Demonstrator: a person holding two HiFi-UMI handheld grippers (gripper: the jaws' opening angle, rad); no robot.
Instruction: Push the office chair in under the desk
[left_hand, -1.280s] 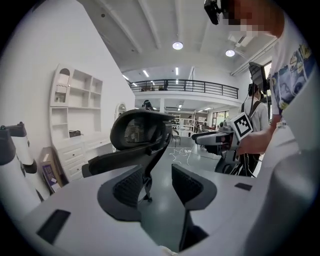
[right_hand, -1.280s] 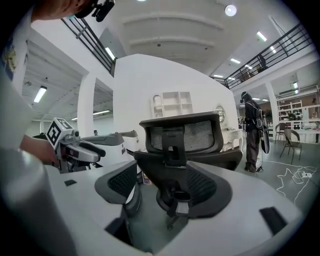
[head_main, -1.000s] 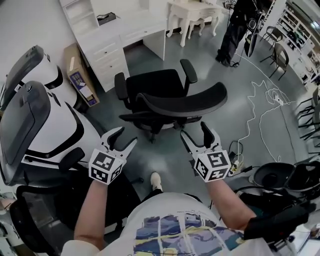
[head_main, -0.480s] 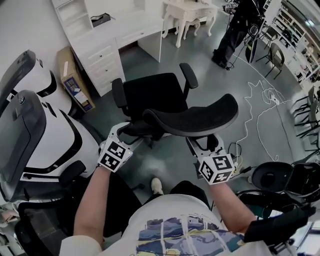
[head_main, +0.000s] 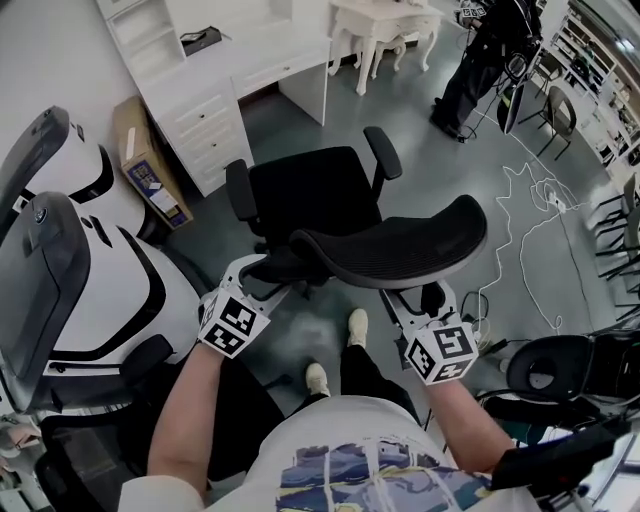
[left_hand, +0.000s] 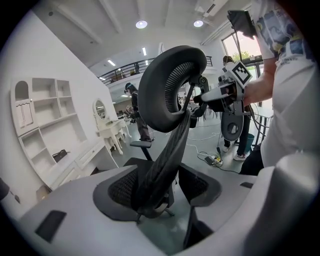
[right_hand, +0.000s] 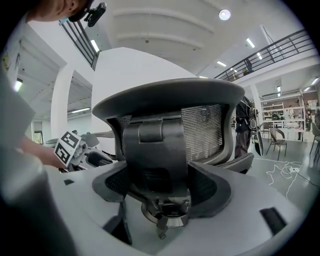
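Left gripper (head_main: 268, 278) and right gripper (head_main: 413, 297) straddle the chair (head_main: 390, 245) back's spine with jaws wide and unclamped. They are braced to shove it under the desk (head_main: 280, 42). The left jaws just narrowed slightly.

Blocked directly ahead by backrest (head_main: 400, 245) of office chair (head_main: 310, 190), armrests (head_main: 383, 152) out on both sides. Open strip of floor (head_main: 275, 135) between chair and white desk (head_main: 265, 48); kneehole (head_main: 268, 95) unobstructed. Hemmed on left by large white-and-black pod (head_main: 100, 270) and cardboard box (head_main: 150, 160) beside drawers (head_main: 215, 125). On right, loose white cable (head_main: 520, 215) across floor; person (head_main: 480, 60) standing well beyond.
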